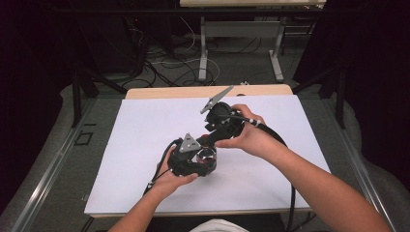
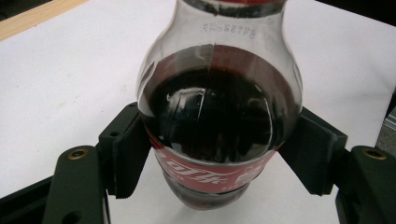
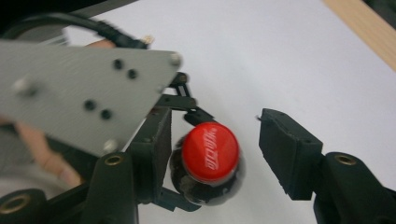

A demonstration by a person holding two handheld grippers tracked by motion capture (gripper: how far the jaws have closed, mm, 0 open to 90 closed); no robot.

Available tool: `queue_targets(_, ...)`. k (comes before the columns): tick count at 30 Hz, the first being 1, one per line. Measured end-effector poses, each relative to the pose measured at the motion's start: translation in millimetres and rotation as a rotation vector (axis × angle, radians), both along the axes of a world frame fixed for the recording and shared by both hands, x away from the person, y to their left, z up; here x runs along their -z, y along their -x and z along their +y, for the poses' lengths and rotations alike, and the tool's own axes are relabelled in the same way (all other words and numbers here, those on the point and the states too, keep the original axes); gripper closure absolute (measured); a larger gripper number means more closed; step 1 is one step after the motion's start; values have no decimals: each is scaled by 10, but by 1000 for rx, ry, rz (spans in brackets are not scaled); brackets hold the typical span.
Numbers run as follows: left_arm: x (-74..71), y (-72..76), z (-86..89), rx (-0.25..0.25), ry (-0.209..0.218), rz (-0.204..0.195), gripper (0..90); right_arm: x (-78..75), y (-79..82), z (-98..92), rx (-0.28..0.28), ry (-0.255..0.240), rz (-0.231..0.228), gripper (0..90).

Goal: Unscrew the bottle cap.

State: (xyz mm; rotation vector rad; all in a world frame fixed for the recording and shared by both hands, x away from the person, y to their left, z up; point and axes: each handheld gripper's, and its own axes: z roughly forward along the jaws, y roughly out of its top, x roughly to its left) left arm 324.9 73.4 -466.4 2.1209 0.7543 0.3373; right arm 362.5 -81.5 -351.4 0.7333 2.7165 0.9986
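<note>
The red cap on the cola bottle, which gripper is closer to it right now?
Right. The right gripper is open around the red cap, one jaw beside it, the other apart. The left gripper is shut on the cola bottle lower down, at its label, below the cap.

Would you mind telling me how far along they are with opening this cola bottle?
Done: the left gripper is shut on the bottle, which stands on the white table. In hand: the right gripper is open, jaws either side of the red cap, not closed on it. Left, presumably: grip and twist the cap, which is on.
</note>
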Motion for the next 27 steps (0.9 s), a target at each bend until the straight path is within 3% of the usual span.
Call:
queue_targets(2, 2, 8, -6, -5, 1, 7, 302, 10, 31, 25, 63, 15, -9, 475)
queue_targets(4, 2, 8, -5, -3, 1, 7, 302, 22, 50, 43, 101, -1, 39, 527)
queue_targets(7, -8, 1, 4, 0, 2, -7, 303, 54, 49, 65, 108, 13, 56, 590)
queue_targets(11, -15, 1, 14, 3, -2, -8, 302, 53, 20, 64, 45, 29, 47, 610)
queue_targets(15, -21, 9, 11, 11, 1, -9, 303, 27, -88, 24, -124, 52, 60, 613)
queue_targets(18, -25, 21, 5, 23, 0, -4, 303, 20, -207, -12, -351, 69, 27, 613)
queue_targets(20, -26, 34, -8, 33, -10, 4, 303, 21, -247, -23, -476, 80, 7, 611)
queue_targets(21, -14, 25, -13, 25, -7, -13, 303, 22, -262, -24, -528, 91, -16, 609)
queue_targets(22, -8, 19, -9, 22, 5, -5, 302, 18, -274, -25, -540, 100, -20, 590)
queue_targets(24, -11, 17, 3, 19, -3, -4, 303, 15, -231, -6, -538, 130, -93, 501)
queue_targets(25, -12, 12, 5, 15, -2, -13, 303, 9, -214, -4, -513, 142, -101, 445)
queue_targets(27, -16, 10, 9, 13, 4, -5, 303, 8, -185, -3, -394, 99, -55, 404)
